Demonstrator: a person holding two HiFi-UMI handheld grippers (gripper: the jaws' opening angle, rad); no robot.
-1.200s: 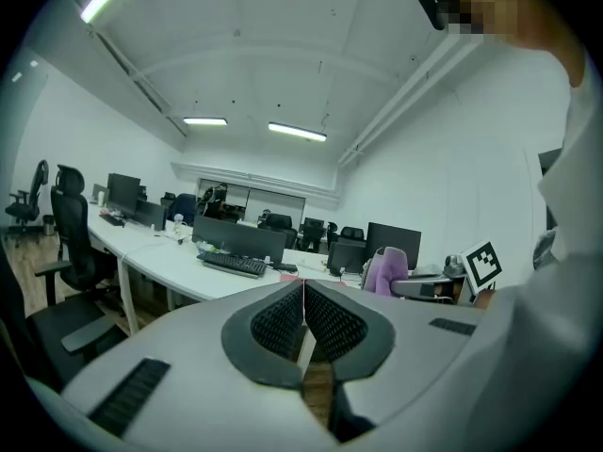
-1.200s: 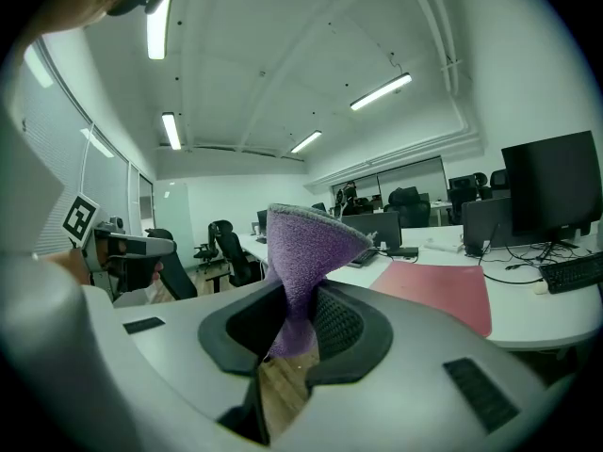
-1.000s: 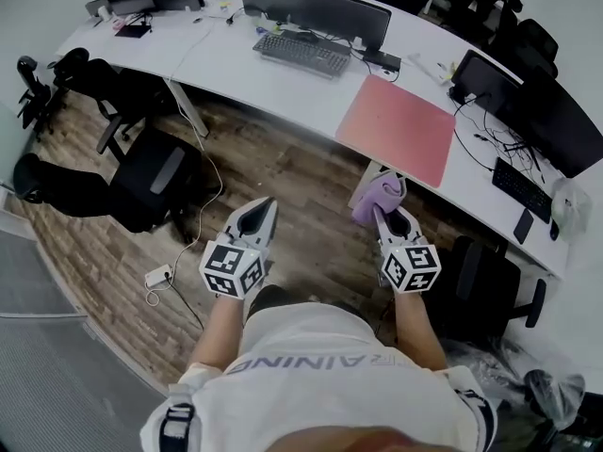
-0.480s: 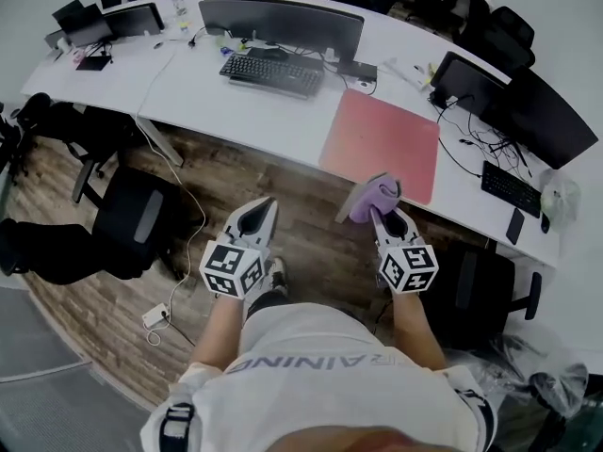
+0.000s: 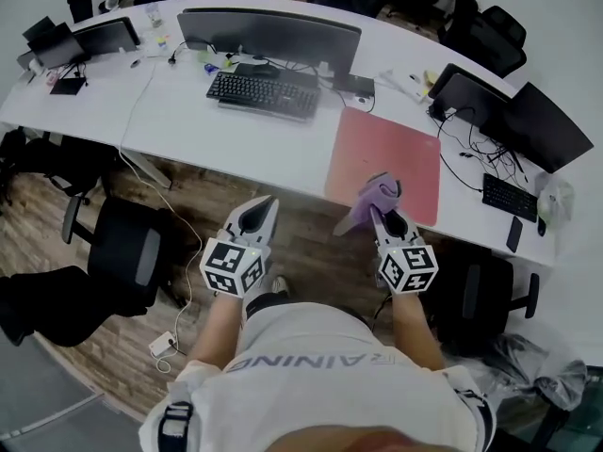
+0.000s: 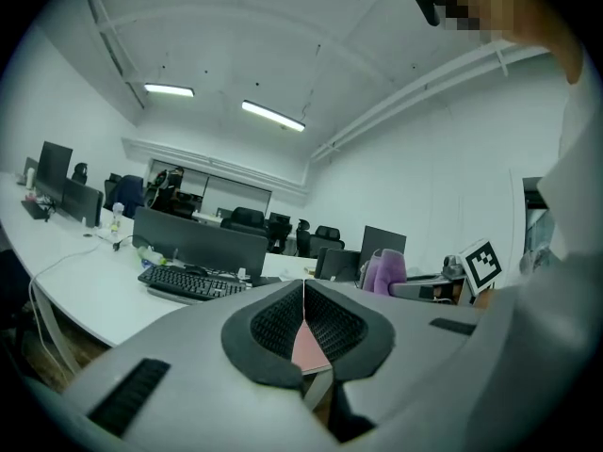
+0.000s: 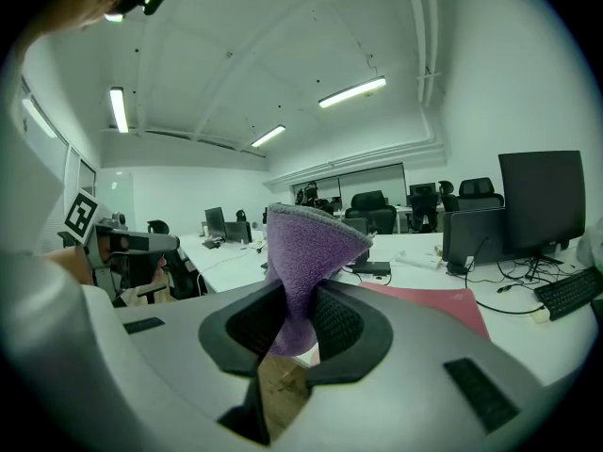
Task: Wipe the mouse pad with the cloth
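cloth (image 5: 374,194): purple, bunched, in right claw (image 5: 382,215) | mouse pad (image 5: 398,152): pink, flat

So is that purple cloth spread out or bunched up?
Bunched up: the right gripper pinches the purple cloth between its jaws, flaring into a cone.

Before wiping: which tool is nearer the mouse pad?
Right. The right tool, gripping the cloth, is at the mouse pad's near edge; the left tool is off to its left.

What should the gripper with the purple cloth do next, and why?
Probably move the right gripper forward and down until the cloth presses on the mouse pad. The gripper is shut on the cloth, held up by the pad's near edge, and the pink surface lies just ahead of it.
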